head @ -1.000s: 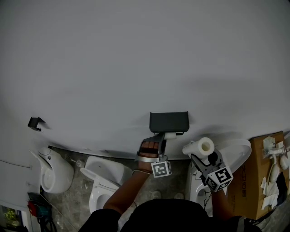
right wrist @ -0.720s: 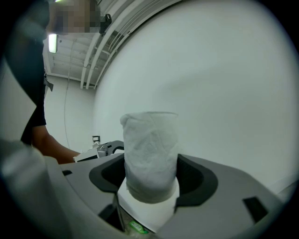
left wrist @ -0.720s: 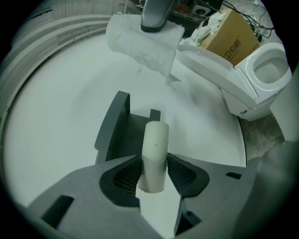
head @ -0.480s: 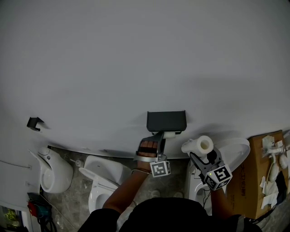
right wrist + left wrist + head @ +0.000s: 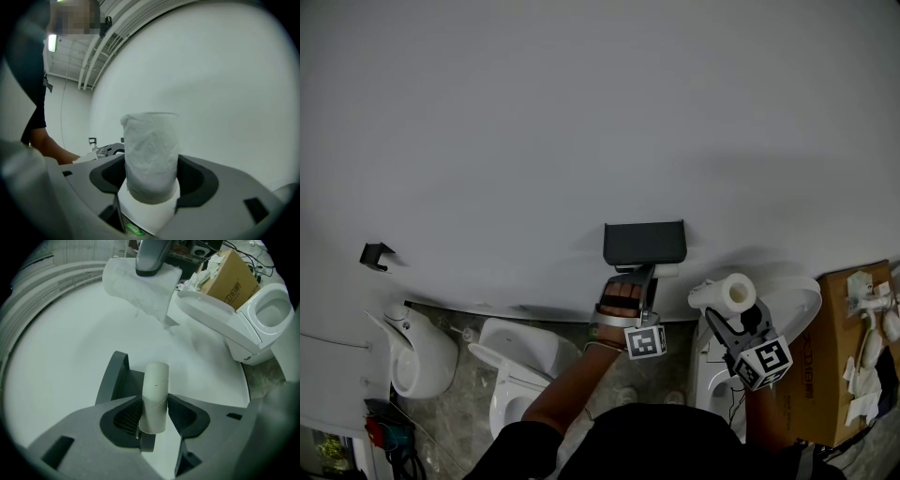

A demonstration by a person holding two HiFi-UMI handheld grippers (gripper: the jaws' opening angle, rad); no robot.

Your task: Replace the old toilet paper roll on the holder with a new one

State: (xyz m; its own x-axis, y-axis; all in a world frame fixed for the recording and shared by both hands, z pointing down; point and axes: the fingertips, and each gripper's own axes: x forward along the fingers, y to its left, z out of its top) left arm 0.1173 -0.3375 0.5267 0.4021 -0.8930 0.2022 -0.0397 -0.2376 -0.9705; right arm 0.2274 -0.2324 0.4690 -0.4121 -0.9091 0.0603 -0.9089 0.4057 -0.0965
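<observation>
The black paper holder [image 5: 644,244] hangs on the white wall. Just below it my left gripper [image 5: 654,273] is shut on a bare pale cardboard tube [image 5: 667,271]. In the left gripper view that tube [image 5: 155,394] stands upright, pinched between the jaws of the left gripper [image 5: 153,411], with the holder out of sight. To the right, my right gripper [image 5: 725,306] is shut on a full white toilet paper roll [image 5: 727,292], level with the holder's underside. In the right gripper view the roll [image 5: 151,152] fills the gap between the jaws of the right gripper [image 5: 151,182].
White toilets stand below: one at lower left [image 5: 520,361], another under the right gripper [image 5: 792,309], and a third fixture at far left [image 5: 417,352]. A cardboard box [image 5: 848,352] with white scraps sits at the right. A small black hook [image 5: 375,254] is on the wall.
My left gripper with the tube has shifted a little to the right beneath the holder. The right gripper with the roll has hardly moved.
</observation>
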